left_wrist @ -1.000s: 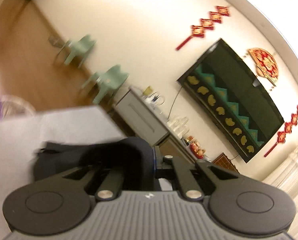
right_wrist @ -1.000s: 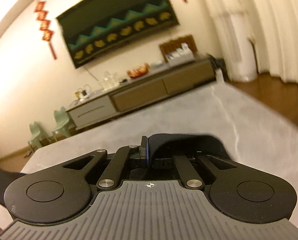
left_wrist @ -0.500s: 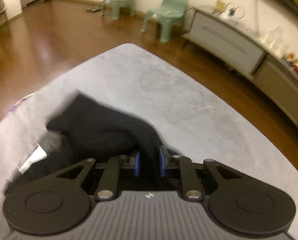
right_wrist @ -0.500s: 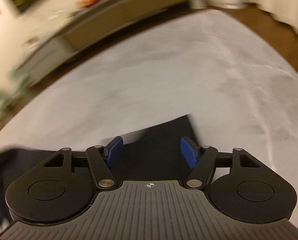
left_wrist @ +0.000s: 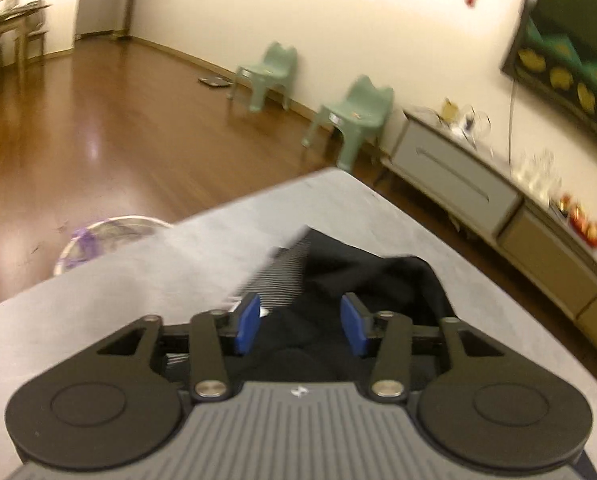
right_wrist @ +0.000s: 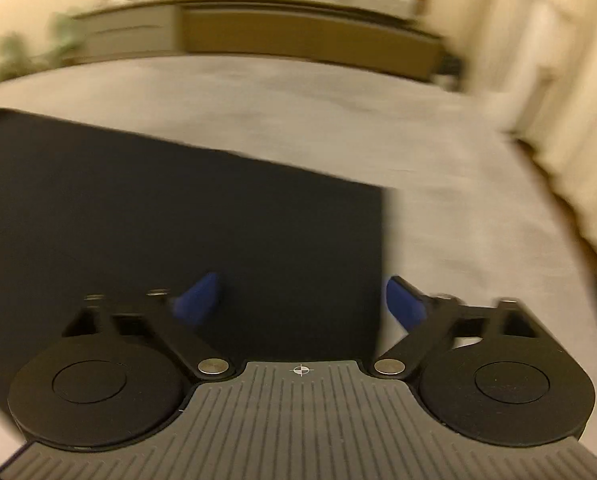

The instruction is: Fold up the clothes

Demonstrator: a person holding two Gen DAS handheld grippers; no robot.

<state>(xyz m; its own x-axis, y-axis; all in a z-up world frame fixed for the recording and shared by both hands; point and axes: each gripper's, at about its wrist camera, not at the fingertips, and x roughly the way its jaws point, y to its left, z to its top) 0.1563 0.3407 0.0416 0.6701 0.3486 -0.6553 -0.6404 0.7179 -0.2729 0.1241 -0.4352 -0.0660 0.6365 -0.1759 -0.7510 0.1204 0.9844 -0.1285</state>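
Overhead, both tools were opening above a black garment [right_wrist: 178,216] spread on the grey tabletop [right_wrist: 338,112]; left tool [left_wrist: 300,324] over bunched cloth, right tool [right_wrist: 302,300] astride a corner, neither pinching; soft, limp fabric, probably best gripped at corners.

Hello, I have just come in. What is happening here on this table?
A person is folding a black garment on a grey table, with a two-finger gripper in each hand. Both grippers are letting go: the right gripper has its jaws opening wide over a flat corner of the cloth, and the left gripper is opening its jaws over a bunched part. Neither pinches the fabric now.
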